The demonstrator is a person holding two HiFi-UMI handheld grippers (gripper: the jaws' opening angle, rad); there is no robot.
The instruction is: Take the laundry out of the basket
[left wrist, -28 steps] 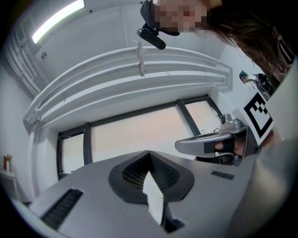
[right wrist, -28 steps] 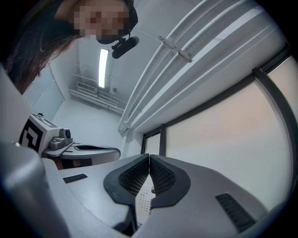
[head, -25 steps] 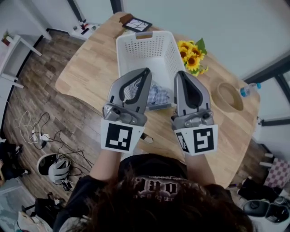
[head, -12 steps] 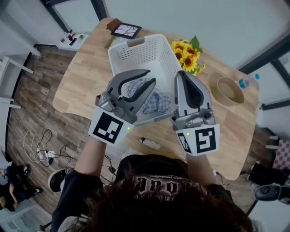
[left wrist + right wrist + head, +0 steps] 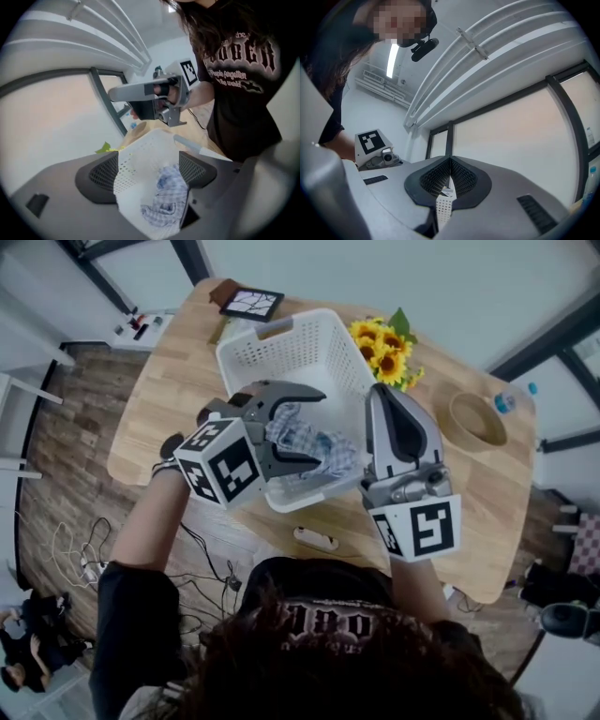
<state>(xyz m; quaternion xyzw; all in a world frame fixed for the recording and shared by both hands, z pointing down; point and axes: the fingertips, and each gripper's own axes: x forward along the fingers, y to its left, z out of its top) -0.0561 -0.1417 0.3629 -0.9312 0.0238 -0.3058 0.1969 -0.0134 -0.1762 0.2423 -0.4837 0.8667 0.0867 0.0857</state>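
Observation:
A white perforated laundry basket (image 5: 281,329) stands on the wooden table (image 5: 178,399), with a blue checked cloth (image 5: 314,442) lying in its near end. My left gripper (image 5: 319,427) reaches in from the left. Its jaws have just been opening and now stand open on either side of the cloth without pressing it. The left gripper view shows the cloth (image 5: 166,197) low between the pads (image 5: 101,173), with the basket (image 5: 140,164) behind it. My right gripper (image 5: 380,390) is at the basket's right wall, shut on it. A strip of perforated wall (image 5: 443,206) shows between its pads.
Sunflowers (image 5: 384,352) lie just right of the basket. A dark picture frame (image 5: 251,304) sits at the far edge, a wooden bowl (image 5: 478,420) and a bottle (image 5: 514,401) at the right. A small white object (image 5: 317,540) lies near the table's front edge.
My left gripper has swung out to the left, tipped down into the basket and opened its jaws around the cloth. The right gripper has stayed shut at the basket's right side.

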